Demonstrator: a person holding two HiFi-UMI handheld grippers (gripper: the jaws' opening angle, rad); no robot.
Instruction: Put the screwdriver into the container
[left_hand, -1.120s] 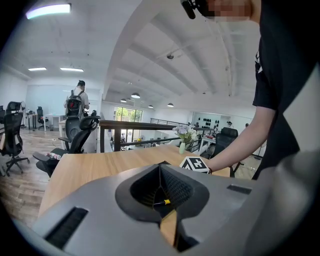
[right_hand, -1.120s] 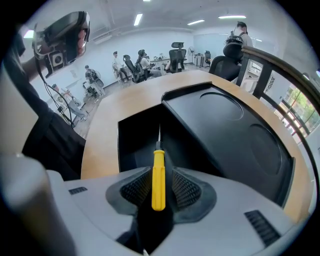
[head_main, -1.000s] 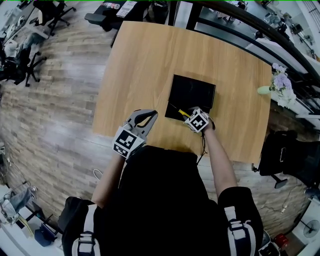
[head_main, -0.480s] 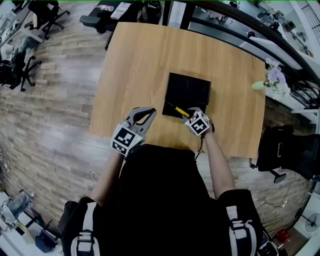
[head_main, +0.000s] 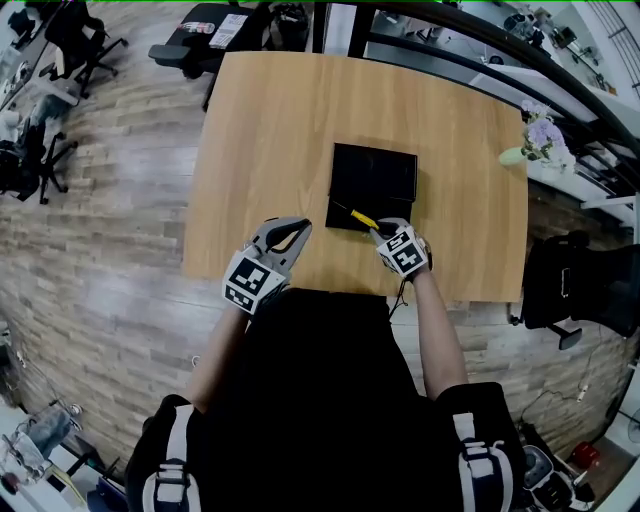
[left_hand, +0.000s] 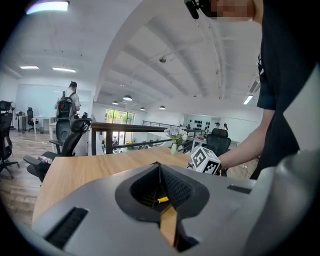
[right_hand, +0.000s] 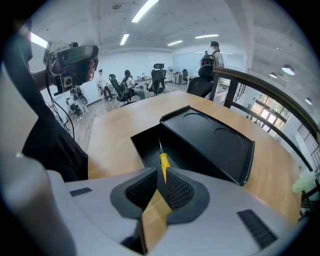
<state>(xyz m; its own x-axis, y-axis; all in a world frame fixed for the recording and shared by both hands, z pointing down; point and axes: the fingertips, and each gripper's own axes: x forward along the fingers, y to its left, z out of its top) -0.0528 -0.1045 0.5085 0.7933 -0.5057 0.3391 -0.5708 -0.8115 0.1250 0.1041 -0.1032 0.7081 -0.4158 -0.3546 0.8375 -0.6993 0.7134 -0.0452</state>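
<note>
The grasp is made: the right gripper (right_hand: 161, 181) has just been closing its jaws, and they now pinch the screwdriver (right_hand: 163, 164) by its yellow handle, tip over the container's (right_hand: 200, 132) near edge. Not yet done — lowering it in and letting go. The left gripper (left_hand: 160, 175), jaws together and empty, waits at the bench's (head_main: 270, 130) near edge.

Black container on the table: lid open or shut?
Open. The black rectangular container shows its dark hollow in the right gripper view, and its flat lid is folded back beside it.
</note>
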